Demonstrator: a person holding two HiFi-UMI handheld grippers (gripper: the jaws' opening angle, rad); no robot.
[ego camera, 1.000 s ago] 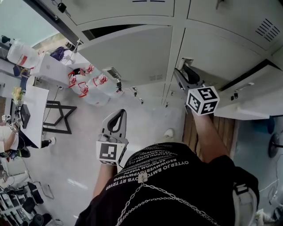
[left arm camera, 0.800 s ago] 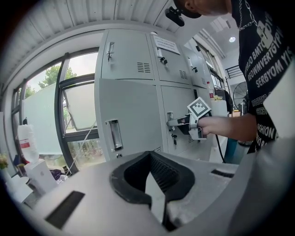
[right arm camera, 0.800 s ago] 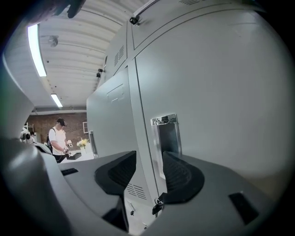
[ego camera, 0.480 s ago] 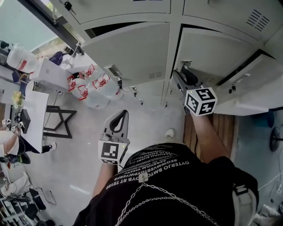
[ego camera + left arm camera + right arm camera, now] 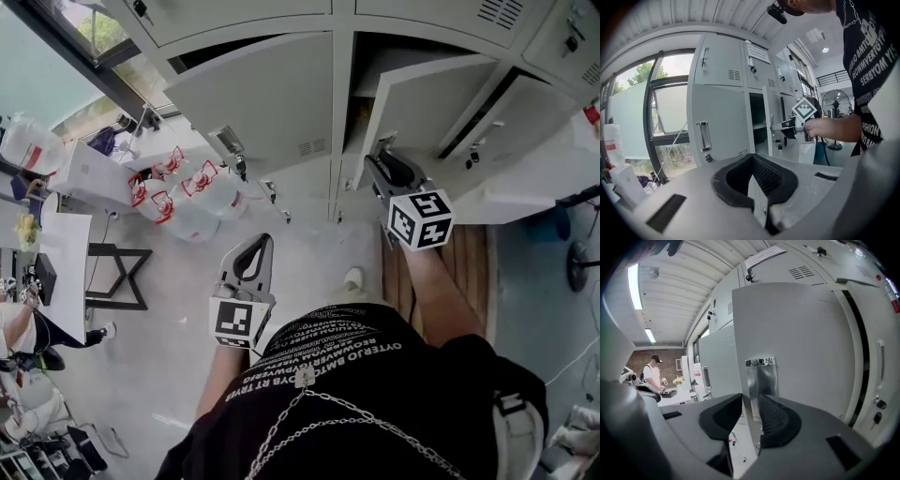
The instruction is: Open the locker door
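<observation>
The grey locker door [image 5: 422, 94] stands partly swung out from the bank of lockers. My right gripper [image 5: 381, 153] reaches up to its free edge, marker cube behind it. In the right gripper view the door [image 5: 801, 343] fills the right side, and its edge runs down between the two black pads of that gripper [image 5: 751, 411]. The jaws are closing around the edge, with a narrow gap still showing by the ribbed pad. My left gripper [image 5: 254, 241] hangs low over the floor, shut and empty. The left gripper [image 5: 752, 158] view shows the right gripper [image 5: 785, 126] at the door.
Another locker door [image 5: 258, 94] hangs open on the left, and more open doors [image 5: 525, 122] on the right. Water jugs [image 5: 187, 197] stand by a white table [image 5: 66, 262] at the left. A wooden pallet [image 5: 469, 272] lies under the right arm. A person [image 5: 652, 373] stands far off.
The locker door at the right gripper has swung further out from the cabinet, with the gripper staying at its edge. The left gripper has hardly moved.
</observation>
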